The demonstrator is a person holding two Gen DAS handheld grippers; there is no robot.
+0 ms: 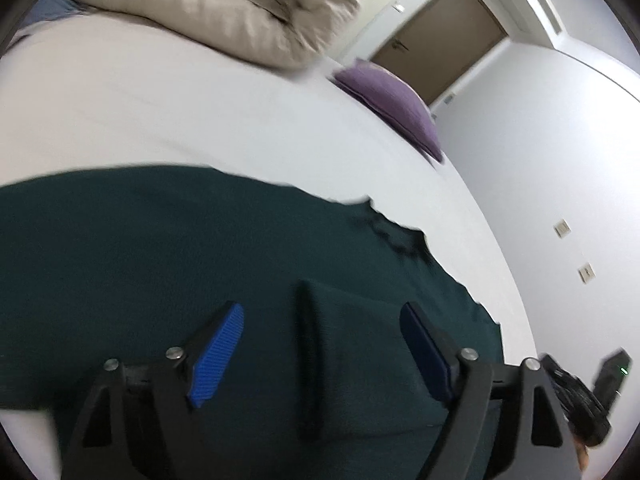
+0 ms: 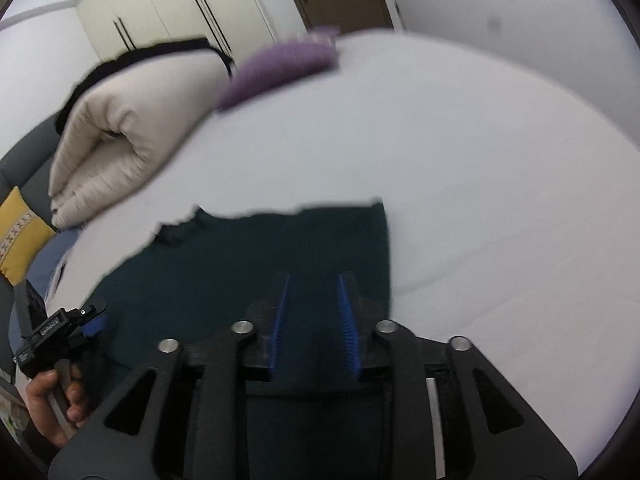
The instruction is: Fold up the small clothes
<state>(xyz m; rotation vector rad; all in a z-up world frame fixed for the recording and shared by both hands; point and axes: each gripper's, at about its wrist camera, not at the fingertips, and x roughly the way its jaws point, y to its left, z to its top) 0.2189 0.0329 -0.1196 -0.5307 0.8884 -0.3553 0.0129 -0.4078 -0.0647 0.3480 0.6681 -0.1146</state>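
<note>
A dark green garment lies flat on the white bed sheet. A raised crease of it runs toward the camera in the left wrist view. My left gripper hovers over that crease with its blue pads wide apart and touching nothing. In the right wrist view the same garment has a straight right edge and a ragged neckline at the far left. My right gripper hangs above the garment's near right part. Its jaws stand a narrow gap apart with only air between them.
A folded beige duvet and a purple cushion lie at the far side of the bed. A yellow cushion sits off the left edge. A hand holds the left tool there. Beyond are a brown door and a wardrobe.
</note>
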